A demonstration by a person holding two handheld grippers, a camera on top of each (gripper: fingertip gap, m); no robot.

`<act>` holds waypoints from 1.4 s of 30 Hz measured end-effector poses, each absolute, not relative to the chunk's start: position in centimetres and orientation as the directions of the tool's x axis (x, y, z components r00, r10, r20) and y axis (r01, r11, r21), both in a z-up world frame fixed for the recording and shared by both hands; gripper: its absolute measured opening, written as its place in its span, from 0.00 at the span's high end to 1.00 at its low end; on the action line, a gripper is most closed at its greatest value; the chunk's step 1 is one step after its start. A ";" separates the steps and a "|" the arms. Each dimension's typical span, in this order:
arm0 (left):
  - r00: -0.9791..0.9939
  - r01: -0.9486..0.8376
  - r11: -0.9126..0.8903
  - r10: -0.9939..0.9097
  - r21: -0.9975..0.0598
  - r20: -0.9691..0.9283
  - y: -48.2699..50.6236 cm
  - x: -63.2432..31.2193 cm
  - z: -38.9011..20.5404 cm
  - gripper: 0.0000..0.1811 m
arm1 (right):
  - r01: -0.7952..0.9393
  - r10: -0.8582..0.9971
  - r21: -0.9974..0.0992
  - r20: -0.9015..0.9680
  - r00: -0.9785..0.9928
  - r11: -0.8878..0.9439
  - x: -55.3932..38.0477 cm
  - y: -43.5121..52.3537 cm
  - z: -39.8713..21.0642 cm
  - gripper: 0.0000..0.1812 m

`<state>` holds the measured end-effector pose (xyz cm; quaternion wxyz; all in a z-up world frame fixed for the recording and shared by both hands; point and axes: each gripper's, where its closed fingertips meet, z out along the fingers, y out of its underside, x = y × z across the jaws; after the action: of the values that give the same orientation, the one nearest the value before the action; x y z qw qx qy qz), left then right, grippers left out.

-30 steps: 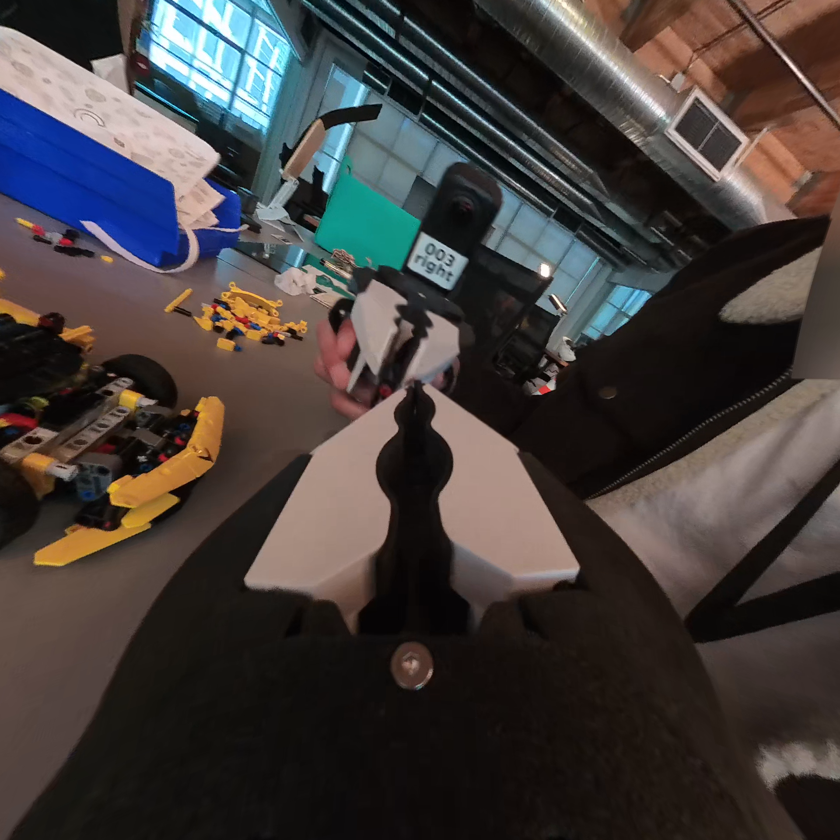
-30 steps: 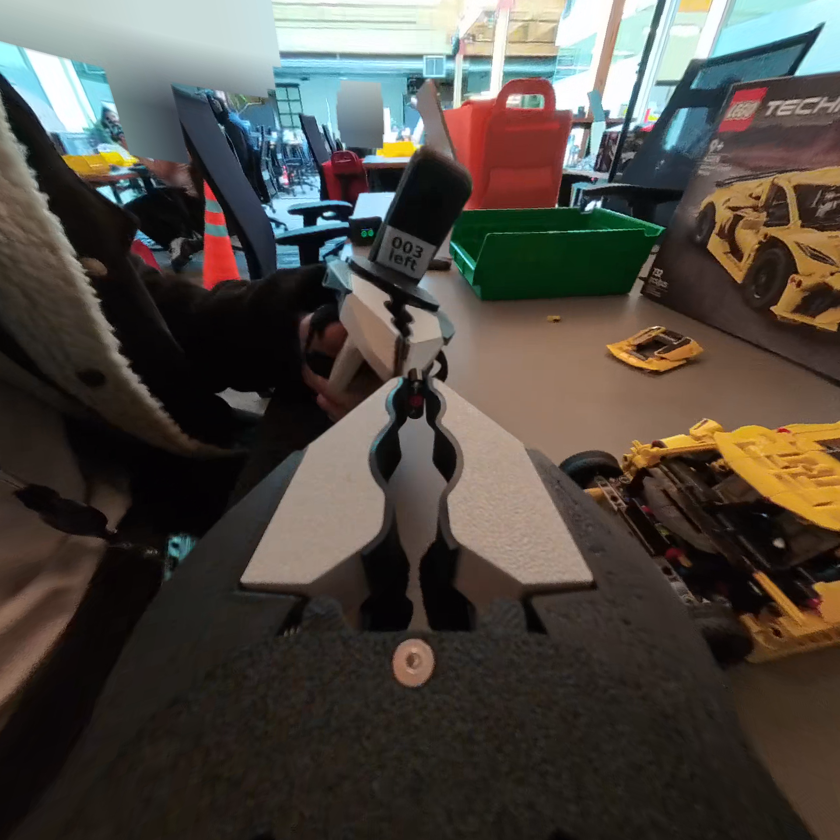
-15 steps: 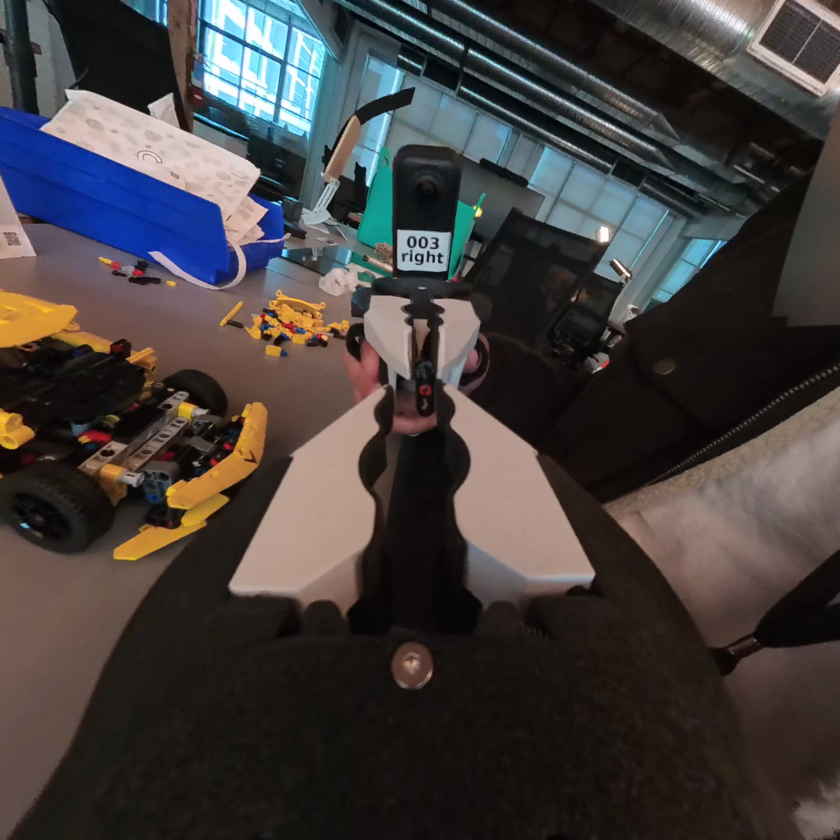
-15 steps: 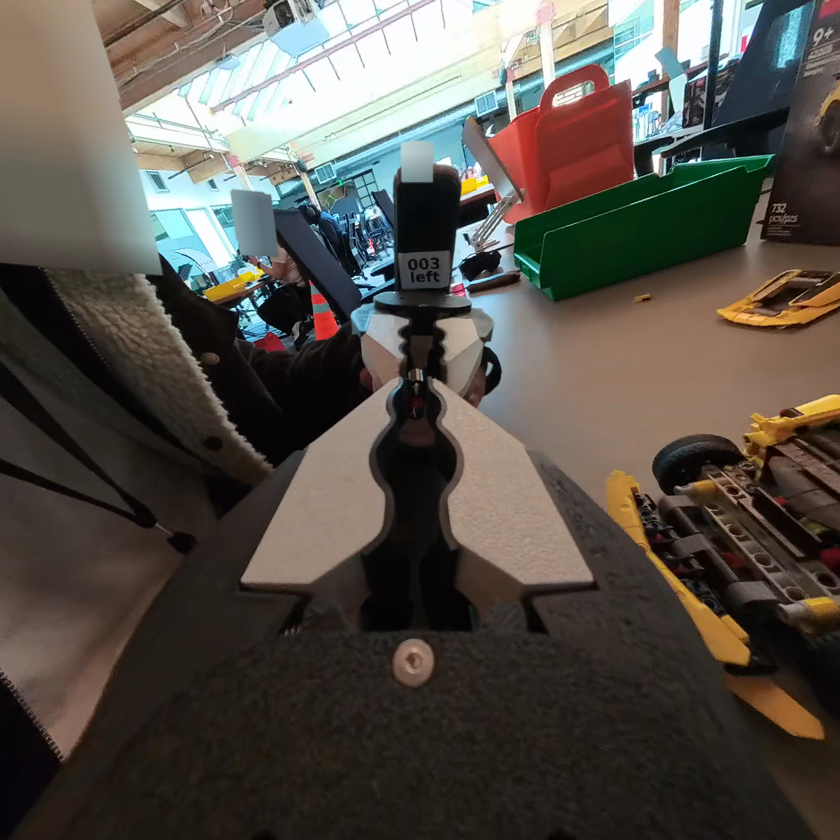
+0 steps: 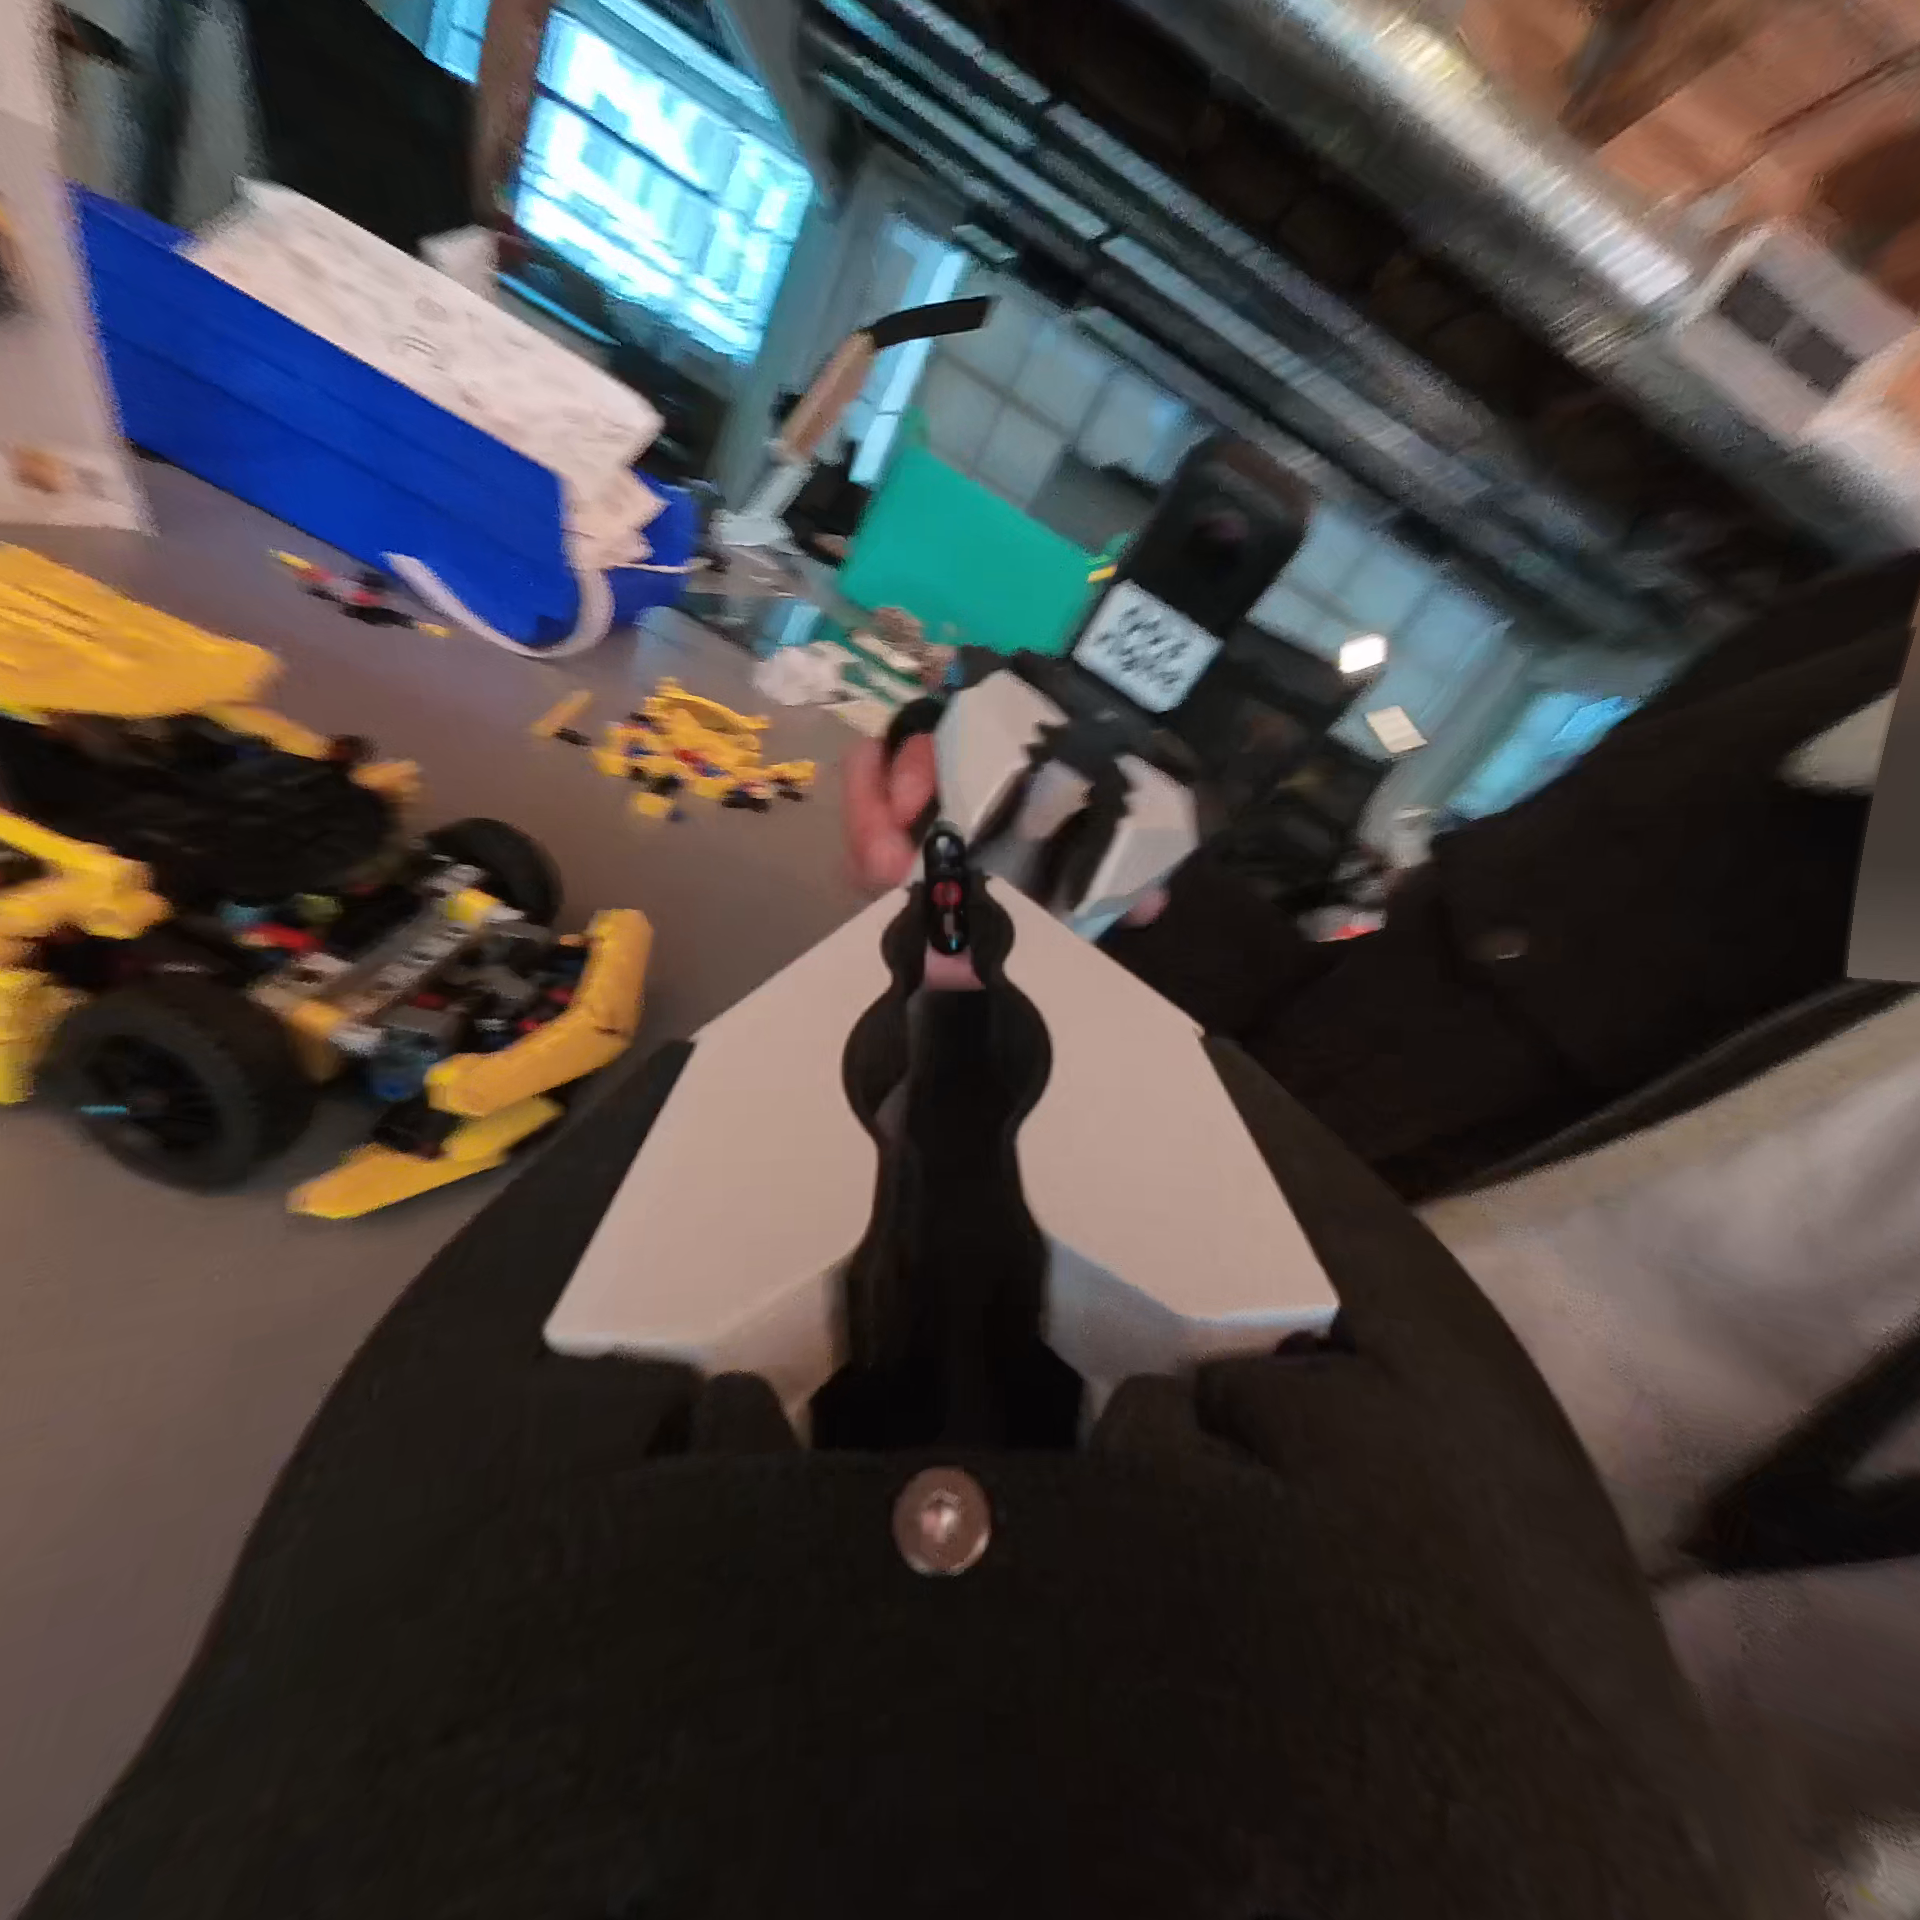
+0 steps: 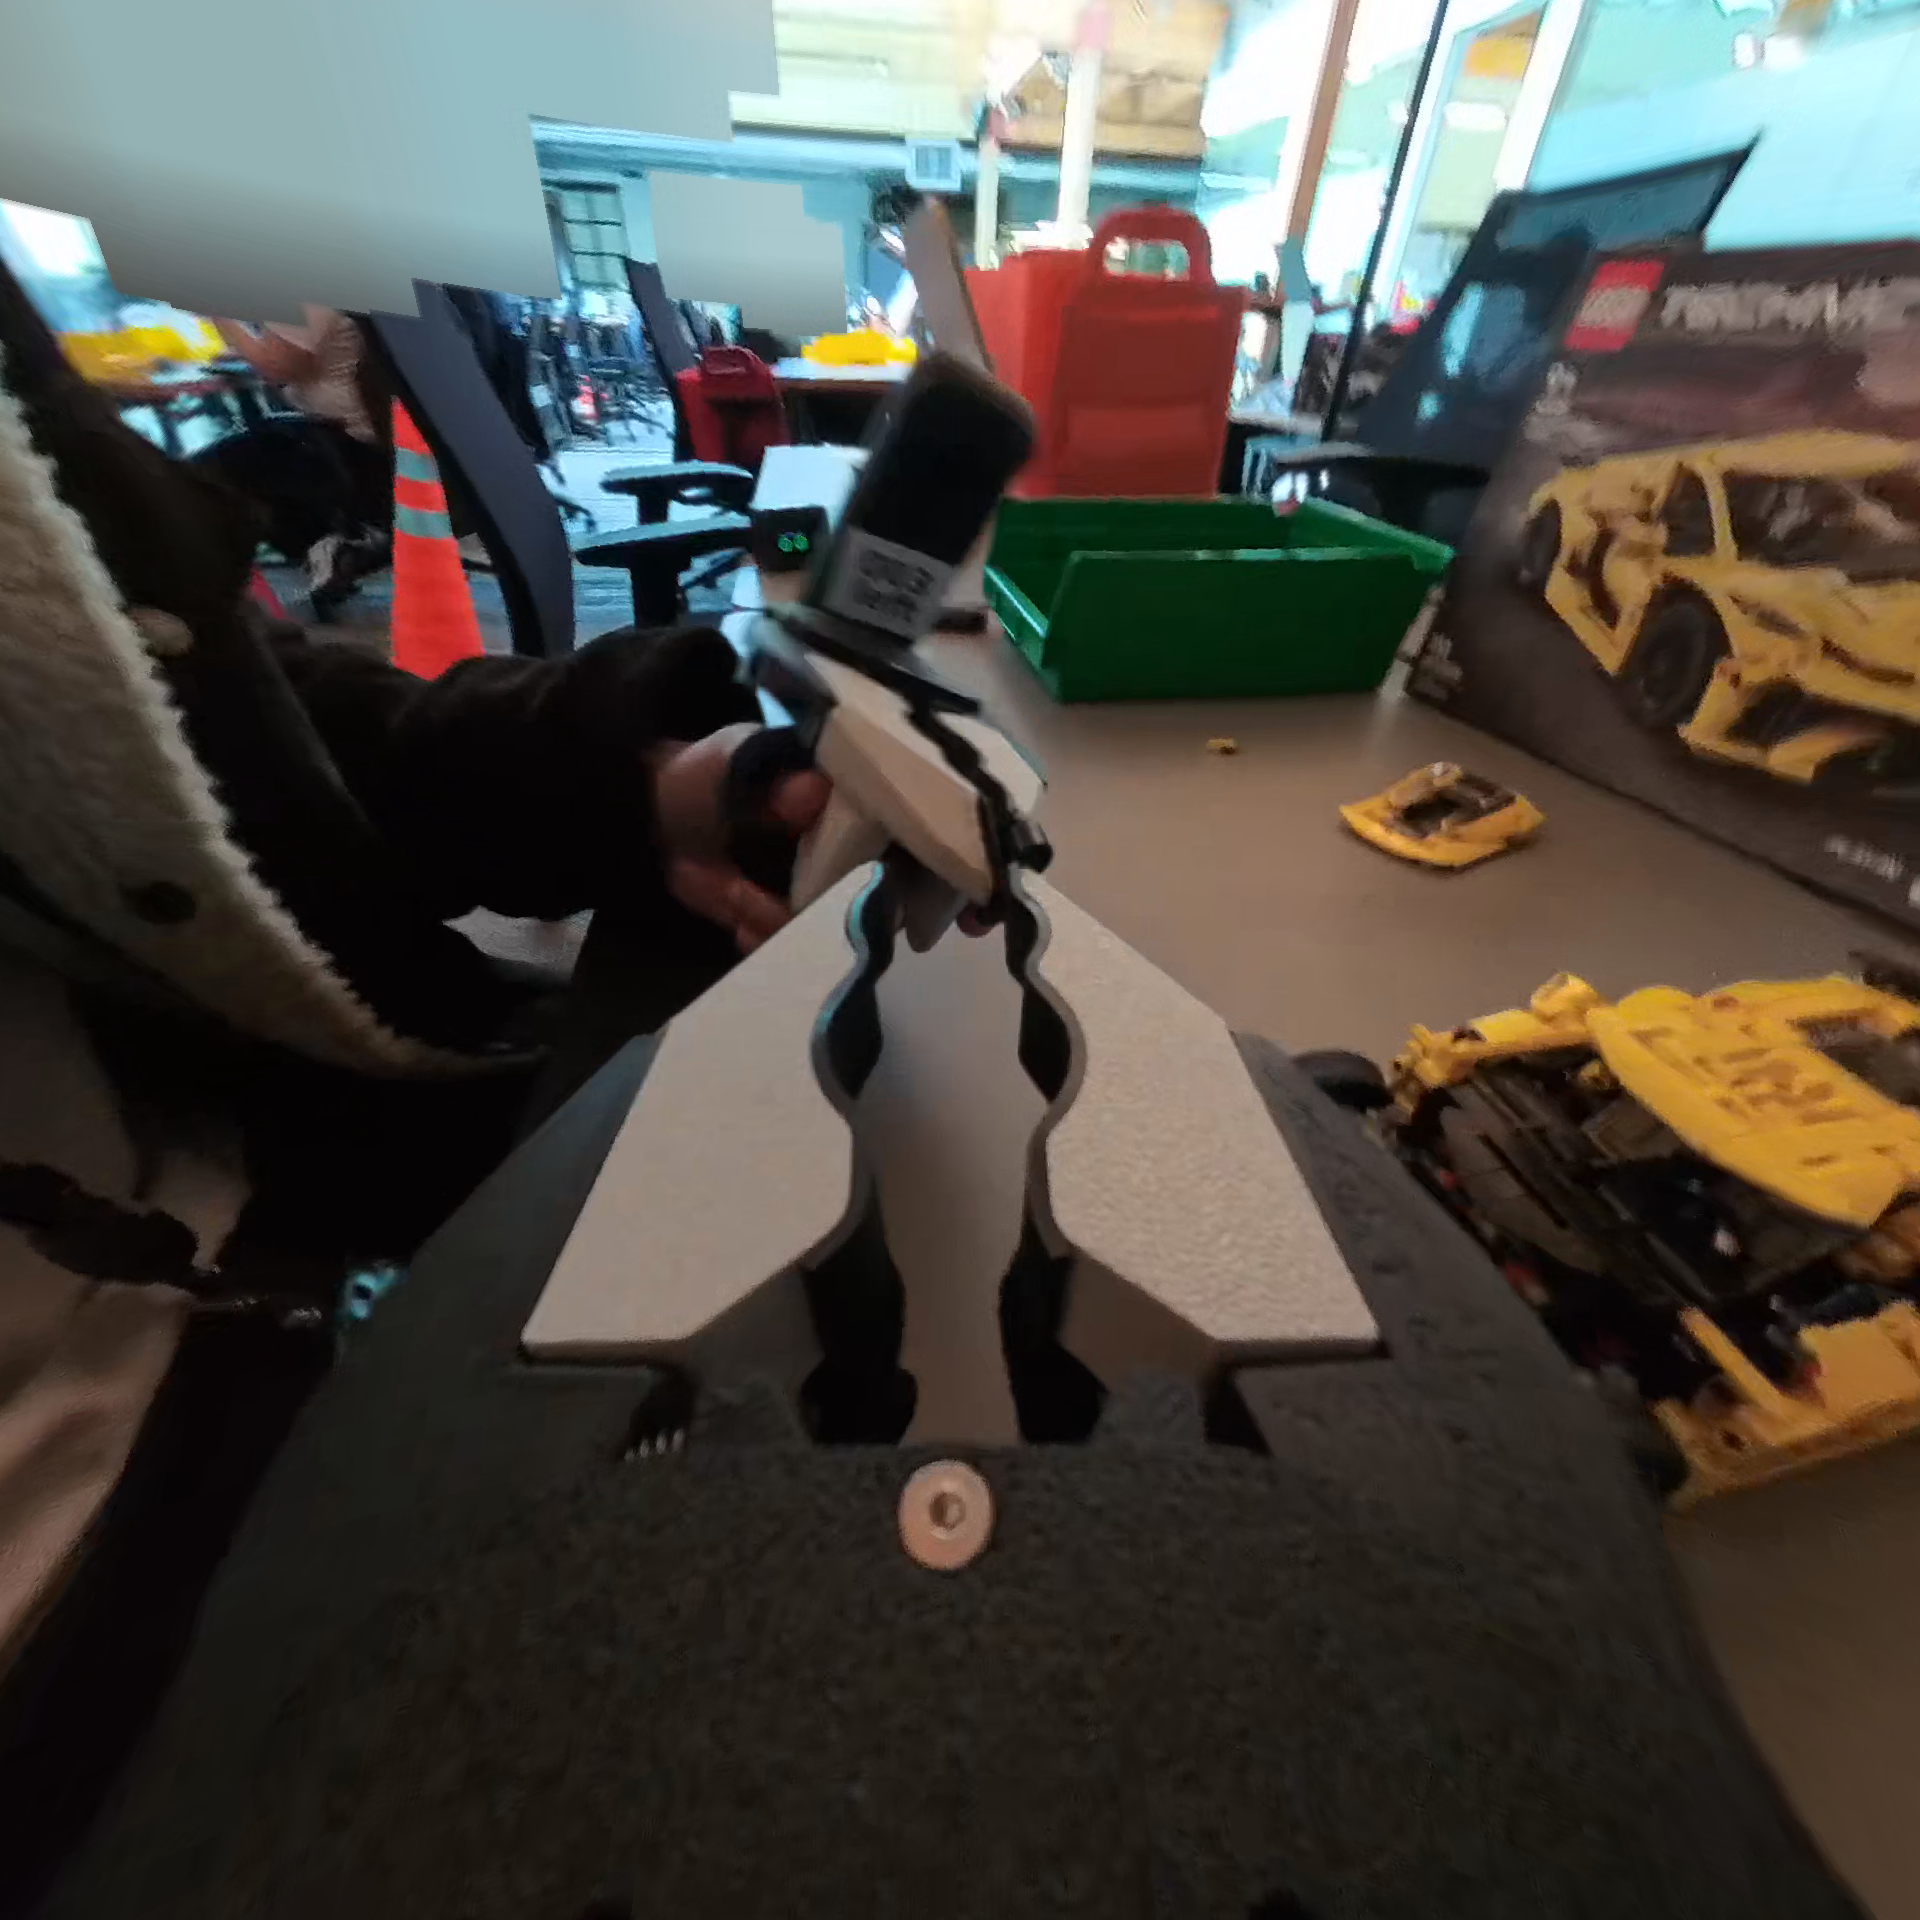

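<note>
Black, a small toy link (image 5: 947,902) sits pinched in the closed left hand-held gripper (image 5: 948,914) above the desk (image 5: 156,1351); the right hand-held gripper (image 6: 940,894) gapes slightly, empty, just beside it.

Left wrist view: dim interior, daylight from blown-out windows (image 5: 644,229) at back; heavy motion blur throughout, yellow model car (image 5: 291,956) smeared. Right wrist view: brighter, daylight from glazing behind; moderate blur, box (image 6: 1704,540) print soft. Both: strong wide-angle bending at edges, soft shadows on grey surface (image 6: 1247,883), no harsh glare.
</note>
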<state>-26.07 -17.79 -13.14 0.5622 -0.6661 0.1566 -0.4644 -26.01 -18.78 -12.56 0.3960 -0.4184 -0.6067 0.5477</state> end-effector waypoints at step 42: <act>0.878 -0.349 0.007 -0.347 -0.937 -0.330 -15.6 -27.4 -15.1 0.91 | 0.135 0.952 -0.974 -0.207 -0.223 -0.181 -26.2 -15.1 -13.3 0.96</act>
<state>-27.36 -15.60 -15.14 0.6653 -0.7046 0.2469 0.0007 -26.24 -15.08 -13.32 0.3564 -0.5113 -0.5317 0.5735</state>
